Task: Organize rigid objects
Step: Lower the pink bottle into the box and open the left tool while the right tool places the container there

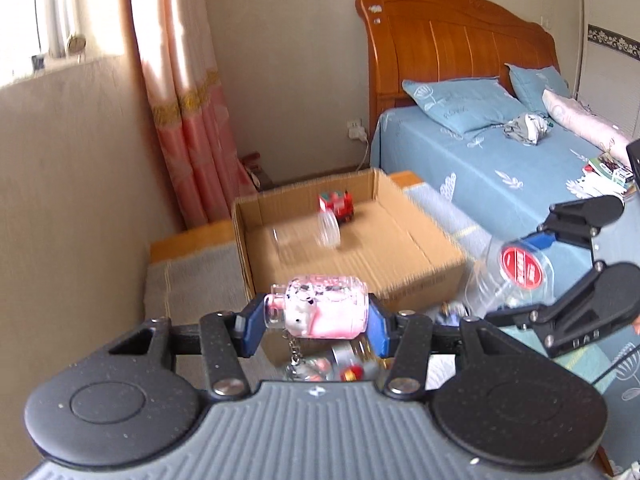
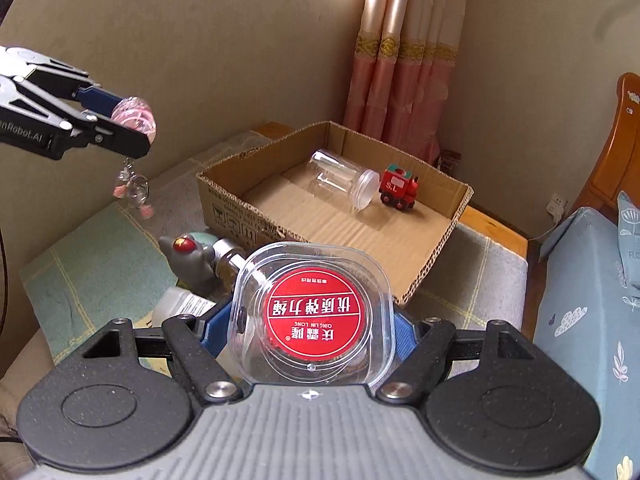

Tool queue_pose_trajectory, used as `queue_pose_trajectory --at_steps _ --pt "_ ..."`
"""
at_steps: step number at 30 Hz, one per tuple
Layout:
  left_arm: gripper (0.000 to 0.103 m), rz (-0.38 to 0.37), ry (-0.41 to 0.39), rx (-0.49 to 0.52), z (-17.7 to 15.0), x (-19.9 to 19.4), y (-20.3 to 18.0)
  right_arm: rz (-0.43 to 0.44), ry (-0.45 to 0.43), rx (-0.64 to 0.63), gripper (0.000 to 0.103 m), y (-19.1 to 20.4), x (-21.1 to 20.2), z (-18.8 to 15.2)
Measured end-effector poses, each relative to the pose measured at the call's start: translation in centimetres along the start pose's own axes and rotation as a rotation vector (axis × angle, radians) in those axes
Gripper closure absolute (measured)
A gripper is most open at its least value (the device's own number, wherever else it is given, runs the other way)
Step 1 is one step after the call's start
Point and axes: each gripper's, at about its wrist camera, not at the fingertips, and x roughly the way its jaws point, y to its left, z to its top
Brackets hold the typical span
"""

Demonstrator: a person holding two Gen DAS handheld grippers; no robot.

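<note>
Now the left gripper (image 1: 316, 316) clamps a small pink bottle (image 1: 320, 306) sideways between its fingers, keychain (image 2: 134, 190) dangling below. Beside it, the right gripper (image 2: 316, 328) pinches a clear tub (image 2: 314, 314); ahead sits the cardboard box (image 2: 424, 276) holding a jar (image 2: 340, 180) and toy train (image 2: 398, 188).

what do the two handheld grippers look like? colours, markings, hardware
Both match. The left gripper has a ribbed grey body, two round black pivot housings, black linkage bars with silver screws, and blue pads on its fingers. The right gripper has the same build. Seen from the right wrist, the left one's side carries white lettering ending "nRobot.AI". A thin black cable shows at the frame edge.
</note>
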Motion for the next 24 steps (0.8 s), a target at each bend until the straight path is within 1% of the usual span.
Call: queue_pose_trajectory --at_steps 4,9,14,16,18,19,20,22,24 --pt "0.053 0.002 -0.038 0.024 3.1 1.0 0.4 -0.004 -0.023 0.005 0.022 -0.7 0.0 1.6" --pt "0.053 -0.004 -0.027 0.041 5.3 4.0 0.2 -0.028 -0.036 0.034 0.022 -1.8 0.5 3.1" --pt "0.053 -0.026 0.039 0.025 4.9 8.0 -0.3 -0.036 -0.036 0.061 0.022 -2.4 0.8 3.6" --pt "0.053 -0.033 0.067 0.016 4.4 9.2 -0.3 -0.038 -0.033 0.062 0.022 -2.5 0.9 3.7" --pt "0.053 -0.038 0.08 0.023 3.8 9.9 -0.5 -0.045 -0.029 0.059 0.022 -2.5 1.0 3.7" --pt "0.044 -0.034 0.077 0.037 3.6 10.0 -0.6 -0.046 -0.028 0.056 0.022 -2.5 1.0 3.8" --pt "0.024 -0.029 0.074 0.045 3.4 9.9 -0.7 -0.046 -0.027 0.056 0.022 -2.6 1.1 3.8" --pt "0.001 0.017 0.035 0.039 3.1 9.4 -0.7 -0.048 -0.027 0.057 0.022 -2.6 1.1 4.0" --pt "0.001 0.032 -0.004 0.039 2.7 8.6 -0.7 -0.05 -0.027 0.059 0.022 -2.6 1.1 4.1"
